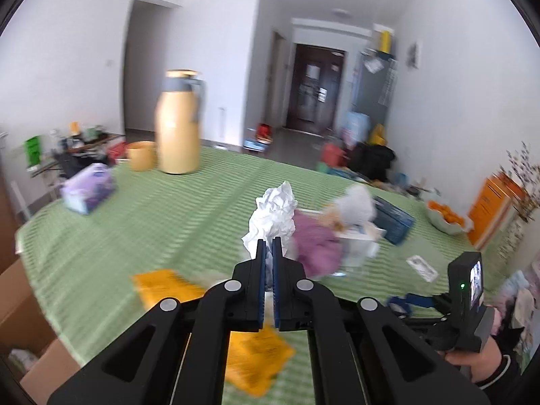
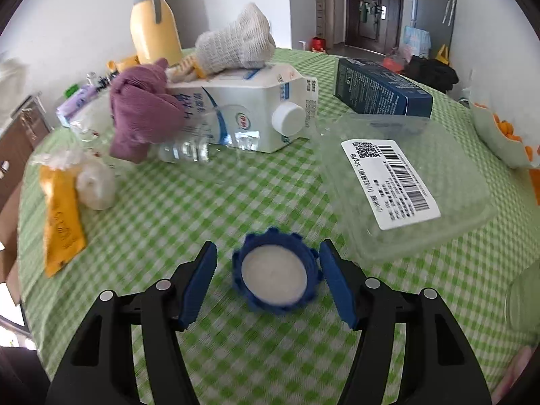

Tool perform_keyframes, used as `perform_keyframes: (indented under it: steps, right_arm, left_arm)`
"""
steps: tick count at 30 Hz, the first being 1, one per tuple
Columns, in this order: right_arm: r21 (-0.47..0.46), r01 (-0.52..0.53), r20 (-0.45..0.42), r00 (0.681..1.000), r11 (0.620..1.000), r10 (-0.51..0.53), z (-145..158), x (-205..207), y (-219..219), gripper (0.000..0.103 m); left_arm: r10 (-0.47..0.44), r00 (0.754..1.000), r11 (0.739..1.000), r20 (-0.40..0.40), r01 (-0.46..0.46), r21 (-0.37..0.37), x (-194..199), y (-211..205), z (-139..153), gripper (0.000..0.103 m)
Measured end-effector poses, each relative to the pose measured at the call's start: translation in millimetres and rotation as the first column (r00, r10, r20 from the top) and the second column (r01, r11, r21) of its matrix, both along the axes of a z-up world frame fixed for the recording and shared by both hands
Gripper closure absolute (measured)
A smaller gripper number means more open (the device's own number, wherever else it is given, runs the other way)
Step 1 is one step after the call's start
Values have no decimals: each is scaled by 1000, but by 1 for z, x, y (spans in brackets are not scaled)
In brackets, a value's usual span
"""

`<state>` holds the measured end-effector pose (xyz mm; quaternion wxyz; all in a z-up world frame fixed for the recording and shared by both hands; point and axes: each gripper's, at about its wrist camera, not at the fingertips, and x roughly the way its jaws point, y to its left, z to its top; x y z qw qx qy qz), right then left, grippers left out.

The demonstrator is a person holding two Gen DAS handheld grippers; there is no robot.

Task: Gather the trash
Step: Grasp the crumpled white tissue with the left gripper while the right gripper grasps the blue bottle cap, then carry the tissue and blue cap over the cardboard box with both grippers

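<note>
My left gripper [image 1: 269, 241] is shut on a crumpled white tissue [image 1: 273, 214] and holds it above the green checked tablecloth [image 1: 189, 222]. My right gripper [image 2: 268, 253] is open, low over the cloth, with a blue bottle cap [image 2: 275, 275] lying between its fingers, white inside facing up. The right finger's pad [image 2: 337, 283] is close to the cap's rim. The right gripper also shows in the left wrist view at the lower right [image 1: 398, 303]. Other trash lies on the table: a white milk carton [image 2: 243, 114], a clear plastic bottle [image 2: 189, 150], a clear plastic box [image 2: 405, 182] and a yellow sachet [image 2: 60, 222].
A purple cloth [image 2: 141, 114] and a knitted white cloth [image 2: 236, 44] lie on the carton. A dark blue box [image 2: 381, 91], a yellow thermos [image 1: 179, 125], a tissue pack [image 1: 87, 189] and a bowl of orange fruit [image 1: 445, 219] stand around. A cardboard box [image 1: 20, 320] sits beside the table's left edge.
</note>
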<state>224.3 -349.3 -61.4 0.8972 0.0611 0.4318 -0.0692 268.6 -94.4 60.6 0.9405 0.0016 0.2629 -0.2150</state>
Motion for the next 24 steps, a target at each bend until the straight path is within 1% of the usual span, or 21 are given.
perform_keyframes:
  steps: [2,4,5,6,10,13,15,16,17,19,20,21,22,23,24]
  right_arm:
    - [-14,2,-21,1000,1000,-2,-5,4,3,46]
    - [-39,4,-23,1000,999,-5,-7,5,7,52]
    - [-36,6,-21,1000,999,-6,-6,4,8,52]
    - [-17,2,-18,1000,1000,-2,-4,3,10,52]
    - [-36,-38,34,999,999,39,19,-6,32,52]
    - [-58,-78,69,994,995,81,40,1,58,52]
    - [-74,-129,101,986,989,136,57,12,84,52]
    - [-89,-174,123,975,981,184,70,20,104,52]
    - [-104,-219,143,962,970,233,81,29,125,52]
    - [-129,-306,168,931,943,325,99,46,166,52]
    - [-135,-354,176,910,925,374,106,55,191,52]
    - [-137,-397,184,890,907,417,112,64,213,52]
    - [-137,-461,192,856,877,481,119,76,247,52]
    - [-136,-518,196,822,845,535,123,85,278,52]
    - [-132,-562,199,792,817,577,124,91,301,52]
  left_arm:
    - [55,998,998,5,-55,-14,-1,27,2,102]
    - [103,995,995,16,-102,-23,-3,52,3,102]
    - [134,991,991,19,-134,-24,-3,67,3,102]
    - [158,987,987,21,-157,-25,-3,80,3,102]
    - [256,966,966,33,-255,-36,-7,138,4,102]
    - [356,933,934,52,-354,-43,-11,188,2,102]
    - [426,904,904,45,-423,-62,-14,229,-1,102]
    - [453,891,890,37,-450,-73,-16,247,-5,102]
    - [498,867,866,29,-495,-78,-19,273,-9,102]
    - [554,832,831,19,-551,-78,-23,307,-14,102]
    - [595,803,801,2,-594,-74,-26,333,-20,102]
    - [623,782,780,-9,-622,-70,-28,350,-25,102]
    - [650,759,757,-25,-650,-64,-31,372,-31,102]
    - [665,745,743,-40,-666,-60,-32,387,-37,102]
    - [691,720,718,-65,-694,-44,-33,409,-46,102]
